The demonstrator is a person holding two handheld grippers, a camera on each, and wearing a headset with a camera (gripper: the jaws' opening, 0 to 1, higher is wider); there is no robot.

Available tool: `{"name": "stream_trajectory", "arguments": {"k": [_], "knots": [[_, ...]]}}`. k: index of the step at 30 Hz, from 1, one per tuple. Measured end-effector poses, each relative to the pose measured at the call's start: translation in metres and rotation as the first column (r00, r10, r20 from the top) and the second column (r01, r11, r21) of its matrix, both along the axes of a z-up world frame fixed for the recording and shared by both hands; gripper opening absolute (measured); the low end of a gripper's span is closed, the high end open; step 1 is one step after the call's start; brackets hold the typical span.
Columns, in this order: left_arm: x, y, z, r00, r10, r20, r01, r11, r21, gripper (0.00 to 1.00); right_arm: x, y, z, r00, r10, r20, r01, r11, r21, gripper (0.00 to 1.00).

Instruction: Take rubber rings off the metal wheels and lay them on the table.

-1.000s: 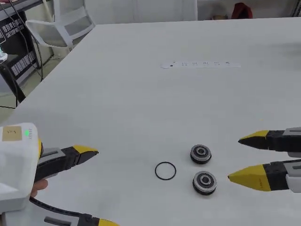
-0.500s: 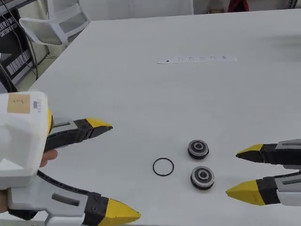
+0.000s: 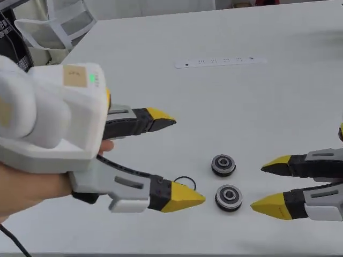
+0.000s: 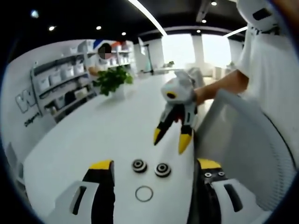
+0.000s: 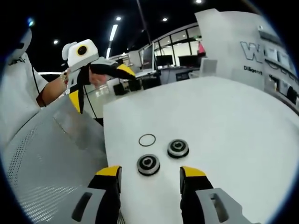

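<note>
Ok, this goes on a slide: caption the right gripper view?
Open right gripper faces two metal wheels and a loose rubber ring on the table, left gripper beyond.

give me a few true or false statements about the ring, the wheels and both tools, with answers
1. One loose rubber ring lies flat on the table. True.
2. The right tool is shut on a wheel. False: its jaws stand open and empty, short of the wheels.
3. Two metal wheels sit close together beside the ring. True.
4. The left tool grips the ring. False: it is open and holds nothing.
</note>
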State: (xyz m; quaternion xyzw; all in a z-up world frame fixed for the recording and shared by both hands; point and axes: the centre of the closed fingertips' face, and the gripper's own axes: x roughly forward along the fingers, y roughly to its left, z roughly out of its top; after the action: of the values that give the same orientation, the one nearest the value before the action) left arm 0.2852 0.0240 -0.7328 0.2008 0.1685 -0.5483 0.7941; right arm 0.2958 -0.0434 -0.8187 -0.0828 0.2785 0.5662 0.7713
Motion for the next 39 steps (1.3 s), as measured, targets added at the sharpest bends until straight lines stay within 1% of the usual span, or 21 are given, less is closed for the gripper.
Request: {"name": "stream_trajectory", "arguments": {"k": [4,7,10,12,15,17,20,21,22,24,25,29,31,33,36,39], "knots": [[-0.001,-0.018,-0.006,0.999,-0.043,-0.01,0.043,0.999,-0.009,0.65,0.0,0.005,0.0,1.0,0.018,0.006,-0.018,1.0,0.008,0.46],[0.0,-0.028,-0.012,0.998,-0.062,-0.015,0.062,0.998,-0.006,0.61,0.0,0.006,-0.004,0.999,0.034,0.009,-0.034,0.999,-0.005,0.45],[0.004,-0.034,-0.017,0.998,-0.068,-0.018,0.068,0.998,-0.002,0.57,-0.001,0.008,-0.009,0.999,0.051,0.009,-0.051,0.999,-0.016,0.44],[0.007,-0.039,-0.024,0.997,-0.071,-0.04,0.071,0.997,0.006,0.53,-0.002,0.009,-0.011,0.998,0.06,0.008,-0.06,0.998,-0.021,0.43],[0.01,-0.044,-0.033,0.996,-0.083,-0.04,0.084,0.996,0.016,0.49,-0.003,0.01,-0.014,0.998,0.069,0.005,-0.069,0.997,-0.028,0.42],[0.013,-0.045,-0.04,0.996,-0.077,-0.05,0.079,0.996,0.029,0.46,-0.003,0.011,-0.015,0.997,0.074,0.005,-0.074,0.997,-0.03,0.41],[0.02,-0.047,-0.048,0.996,-0.067,-0.058,0.069,0.997,0.033,0.44,-0.003,0.012,-0.018,0.997,0.08,0.003,-0.08,0.996,-0.033,0.39],[0.022,-0.047,-0.05,0.996,-0.059,-0.065,0.061,0.998,0.031,0.44,-0.003,0.012,-0.02,0.997,0.081,0.001,-0.081,0.996,-0.037,0.39],[0.023,-0.047,-0.053,0.995,-0.055,-0.083,0.057,0.998,0.023,0.44,-0.003,0.012,-0.02,0.997,0.082,0.002,-0.082,0.996,-0.039,0.38],[0.024,-0.048,-0.058,0.993,-0.062,-0.101,0.063,0.998,0.008,0.43,-0.002,0.013,-0.021,0.997,0.082,0.002,-0.082,0.996,-0.04,0.38],[0.024,-0.049,-0.06,0.992,-0.066,-0.106,0.067,0.998,0.007,0.42,-0.003,0.013,-0.022,0.997,0.083,0.001,-0.083,0.996,-0.04,0.37],[0.028,-0.051,-0.072,0.992,-0.067,-0.107,0.069,0.997,0.017,0.39,-0.002,0.014,-0.026,0.996,0.087,0.001,-0.087,0.995,-0.046,0.34],[0.026,-0.053,-0.078,0.991,-0.082,-0.107,0.084,0.996,0.017,0.36,-0.002,0.014,-0.029,0.996,0.091,-0.003,-0.091,0.995,-0.051,0.33],[0.026,-0.054,-0.084,0.991,-0.087,-0.106,0.09,0.996,0.027,0.33,-0.002,0.014,-0.031,0.996,0.095,-0.004,-0.095,0.994,-0.059,0.33],[0.026,-0.054,-0.094,0.991,-0.081,-0.11,0.086,0.995,0.043,0.28,-0.001,0.014,-0.036,0.996,0.087,-0.007,-0.088,0.993,-0.075,0.32],[0.025,-0.053,-0.101,0.99,-0.073,-0.117,0.079,0.996,0.049,0.27,0.0,0.014,-0.037,0.997,0.079,-0.009,-0.08,0.994,-0.076,0.31]]}}
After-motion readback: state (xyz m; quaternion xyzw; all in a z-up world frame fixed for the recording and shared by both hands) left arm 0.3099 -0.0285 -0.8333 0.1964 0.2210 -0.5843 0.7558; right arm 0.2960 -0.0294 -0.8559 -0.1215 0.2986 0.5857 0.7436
